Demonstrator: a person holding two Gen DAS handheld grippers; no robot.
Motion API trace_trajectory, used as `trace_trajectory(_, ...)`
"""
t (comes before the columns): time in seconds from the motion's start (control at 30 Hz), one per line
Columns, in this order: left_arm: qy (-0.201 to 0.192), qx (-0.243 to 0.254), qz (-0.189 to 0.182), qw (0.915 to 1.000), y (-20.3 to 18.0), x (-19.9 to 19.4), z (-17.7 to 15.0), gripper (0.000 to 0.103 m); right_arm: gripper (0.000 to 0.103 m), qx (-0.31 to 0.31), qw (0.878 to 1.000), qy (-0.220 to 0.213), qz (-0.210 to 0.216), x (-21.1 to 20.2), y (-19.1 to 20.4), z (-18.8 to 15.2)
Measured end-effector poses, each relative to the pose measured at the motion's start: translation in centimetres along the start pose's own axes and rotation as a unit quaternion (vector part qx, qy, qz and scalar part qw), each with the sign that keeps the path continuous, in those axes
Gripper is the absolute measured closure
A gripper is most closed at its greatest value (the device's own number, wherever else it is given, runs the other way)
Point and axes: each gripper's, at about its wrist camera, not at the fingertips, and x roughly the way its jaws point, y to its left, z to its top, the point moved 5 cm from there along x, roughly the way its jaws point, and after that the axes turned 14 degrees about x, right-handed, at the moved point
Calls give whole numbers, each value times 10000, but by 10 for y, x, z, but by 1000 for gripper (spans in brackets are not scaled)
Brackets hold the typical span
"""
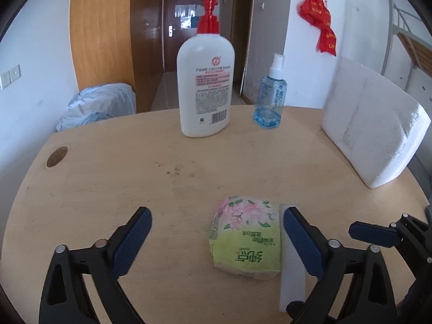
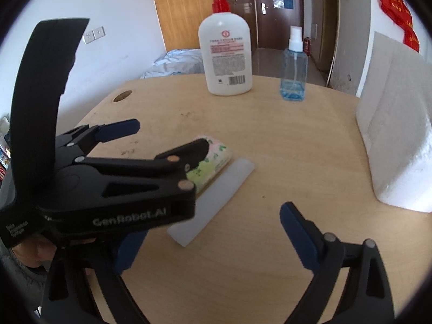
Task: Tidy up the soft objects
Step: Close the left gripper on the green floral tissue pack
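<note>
A green and pink floral tissue pack (image 1: 245, 239) lies on the wooden table (image 1: 167, 178). A flat white strip (image 1: 290, 270) lies right beside it. My left gripper (image 1: 216, 236) is open, low over the table, with the pack between its fingers, nearer the right one. In the right wrist view the left gripper (image 2: 167, 137) is open around the pack (image 2: 213, 162), next to the strip (image 2: 213, 199). My right gripper (image 2: 208, 232) is open and empty, just behind the strip. One of its fingers (image 1: 372, 233) shows at the left wrist view's right edge.
A white pump bottle with a red top (image 1: 205, 86) and a blue spray bottle (image 1: 270, 100) stand at the table's far side. A large white foam block (image 1: 378, 132) stands at the right edge. A cork-filled cable hole (image 1: 57, 156) is at the far left.
</note>
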Motion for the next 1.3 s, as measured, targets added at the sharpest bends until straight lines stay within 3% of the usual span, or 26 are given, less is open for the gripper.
trace_trajectory(0.23,185,20,-136,9997,-4,10,-4,19,13,14,10000,39,-41,7,2,0)
trace_trajectory(0.67,431,-44,-475,9979,-5,25,-7,40,31,-36,9997,226,-114,24,2,-2)
trace_trajectory(0.77,411,34,-545,9977,-10,25,-7,51,33,-36,9996,261,-116,25,2,-3)
trace_trajectory(0.97,407,110,-659,9969,-13,23,-7,67,43,-77,9995,238,-201,26,1,-2)
trace_trajectory(1.1,370,68,-693,9969,-10,21,-7,81,60,-252,9992,232,-186,26,6,-5)
trace_trajectory(1.3,375,-78,-846,9957,-6,20,-8,90,68,-293,9992,255,-74,27,8,-4)
